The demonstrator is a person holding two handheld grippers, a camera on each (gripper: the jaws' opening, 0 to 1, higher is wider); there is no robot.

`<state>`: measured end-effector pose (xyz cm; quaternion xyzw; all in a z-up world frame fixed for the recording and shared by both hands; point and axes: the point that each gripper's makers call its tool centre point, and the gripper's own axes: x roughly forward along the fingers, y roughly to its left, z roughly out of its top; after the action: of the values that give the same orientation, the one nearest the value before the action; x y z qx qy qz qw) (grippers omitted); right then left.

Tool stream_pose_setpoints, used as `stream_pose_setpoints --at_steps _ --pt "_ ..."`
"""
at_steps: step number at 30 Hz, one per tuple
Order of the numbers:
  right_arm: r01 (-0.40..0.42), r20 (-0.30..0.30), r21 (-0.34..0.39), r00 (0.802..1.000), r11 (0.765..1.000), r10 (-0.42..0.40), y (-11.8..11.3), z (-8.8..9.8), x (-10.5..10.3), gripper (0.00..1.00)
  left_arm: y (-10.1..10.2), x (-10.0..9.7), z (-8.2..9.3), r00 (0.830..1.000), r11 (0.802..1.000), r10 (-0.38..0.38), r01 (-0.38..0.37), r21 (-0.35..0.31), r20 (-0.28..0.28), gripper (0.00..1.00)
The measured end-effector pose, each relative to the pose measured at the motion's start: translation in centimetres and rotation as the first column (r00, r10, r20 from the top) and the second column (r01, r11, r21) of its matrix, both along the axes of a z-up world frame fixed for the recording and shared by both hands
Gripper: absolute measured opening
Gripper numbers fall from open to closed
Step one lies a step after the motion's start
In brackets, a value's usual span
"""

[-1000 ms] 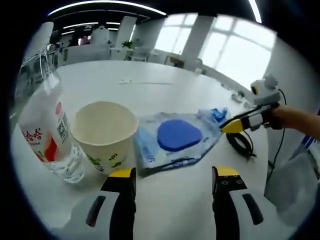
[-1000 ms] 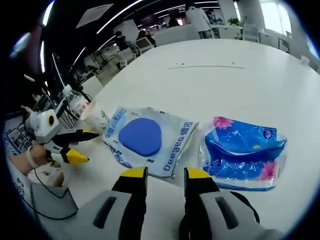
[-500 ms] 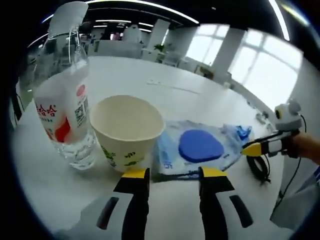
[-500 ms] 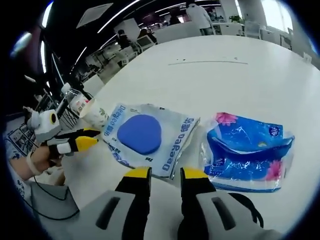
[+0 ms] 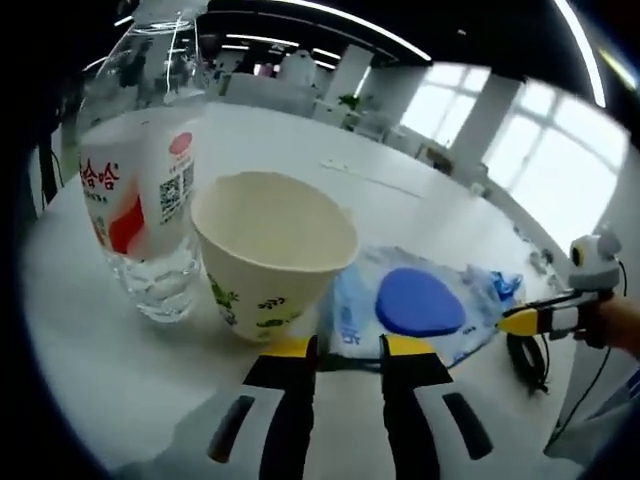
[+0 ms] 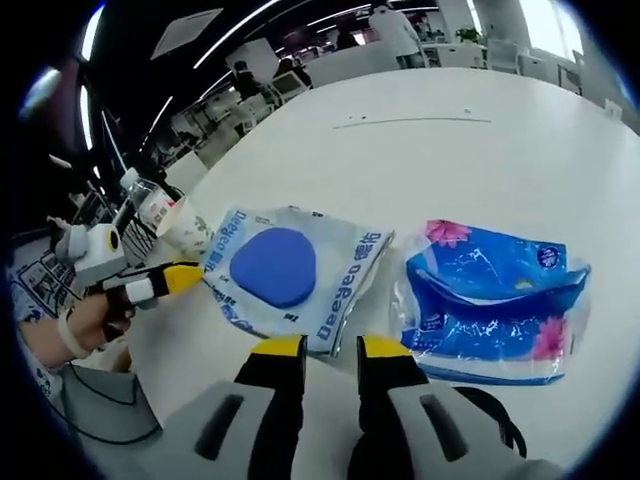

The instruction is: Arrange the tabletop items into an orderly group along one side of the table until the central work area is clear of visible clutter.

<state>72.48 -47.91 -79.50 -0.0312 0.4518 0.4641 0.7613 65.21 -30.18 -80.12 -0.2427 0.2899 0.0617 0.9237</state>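
Observation:
A flat wipes pack with a blue oval lid lies on the white table. My left gripper has its jaws drawn close on the pack's near corner, beside a paper cup and a clear water bottle. My right gripper grips the opposite corner of the same pack. A blue tissue pack lies just right of it, apart from both grippers.
A black coiled cable lies near the table edge by the right gripper. A person's hand holds the left gripper. Desks and people stand far behind. A long thin strip lies mid-table.
The left gripper has moved in low beside the cup and its jaws have narrowed from wide open onto the pack's corner. The right gripper's jaws have narrowed slightly.

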Motion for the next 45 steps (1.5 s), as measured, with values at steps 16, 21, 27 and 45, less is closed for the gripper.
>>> stream_pose_setpoints --at_steps 16,21,27,45 --pt "0.033 -0.010 0.002 0.999 0.999 -0.033 0.2 -0.4 0.1 0.01 -0.3 -0.5 -0.4 1.000 0.998 -0.011 0.010 -0.061 -0.016 0.03" --pt "0.039 -0.013 -0.001 0.999 0.999 -0.039 -0.1 -0.4 0.2 0.01 -0.4 -0.4 -0.4 1.000 0.998 -0.016 0.016 -0.065 -0.013 0.03" --pt "0.032 -0.007 -0.005 0.999 0.999 -0.032 -0.3 -0.4 0.1 0.02 -0.6 -0.5 -0.5 1.000 0.998 -0.021 0.020 -0.058 -0.013 0.05" --pt "0.015 0.115 0.019 0.993 1.000 -0.018 -2.5 1.9 -0.6 0.04 -0.1 -1.5 1.3 0.994 0.993 -0.101 0.098 0.060 0.047 0.15"
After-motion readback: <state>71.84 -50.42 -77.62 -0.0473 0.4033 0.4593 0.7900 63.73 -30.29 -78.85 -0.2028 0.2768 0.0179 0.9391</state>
